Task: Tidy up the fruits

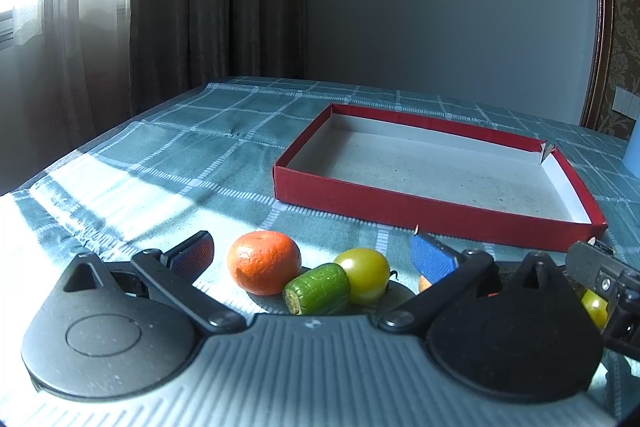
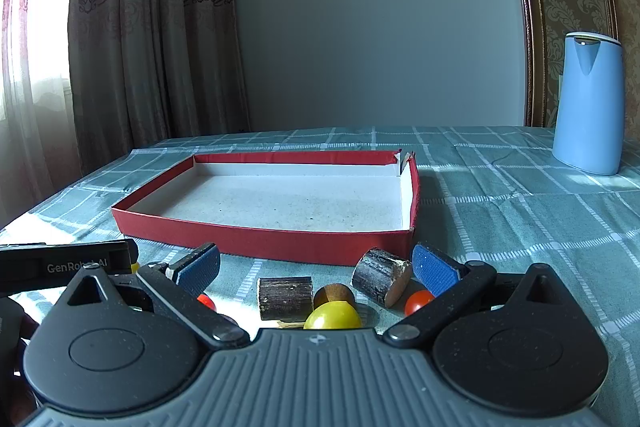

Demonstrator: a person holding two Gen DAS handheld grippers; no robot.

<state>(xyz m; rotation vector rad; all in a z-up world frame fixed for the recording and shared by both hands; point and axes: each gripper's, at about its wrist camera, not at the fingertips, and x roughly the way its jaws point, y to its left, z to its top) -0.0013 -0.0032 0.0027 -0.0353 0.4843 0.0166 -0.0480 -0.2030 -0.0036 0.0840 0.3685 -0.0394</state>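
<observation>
In the left wrist view, the left gripper (image 1: 312,253) hung low over the counter (image 1: 168,163) with its fingers spread wide and holding nothing. Between them, from left to right, lay an orange tangerine (image 1: 264,262), a short green cucumber piece (image 1: 319,289) touching it, and a yellow tomato (image 1: 363,275) just behind the cucumber. Beyond and to the right sat the shallow red box (image 1: 400,207), its white floor bare. At the far right edge a part of the other tool intruded, with another yellow fruit (image 1: 595,307) half hidden behind it.

In the right wrist view, the right gripper (image 2: 316,267) also had its fingers spread with nothing between the pads. A small red tomato (image 2: 207,302) peeked beside the left finger; then came a dark bark-covered log piece (image 2: 285,297), a brown round fruit (image 2: 334,294) with a second yellow tomato (image 2: 332,315) in front of it, a tilted second log piece (image 2: 381,281), and another red tomato (image 2: 418,301) by the right finger. The red box stood just beyond them, and a blue kettle (image 2: 588,107) stood well apart at the far right.

By my reading, sorting had not yet begun: no fruit lay in the box. The step in hand looked like choosing a first piece. The next move would call for centring the fingers on one fruit, likely the tangerine, closing gently so it did not roll, then carrying it over the near wall.
</observation>
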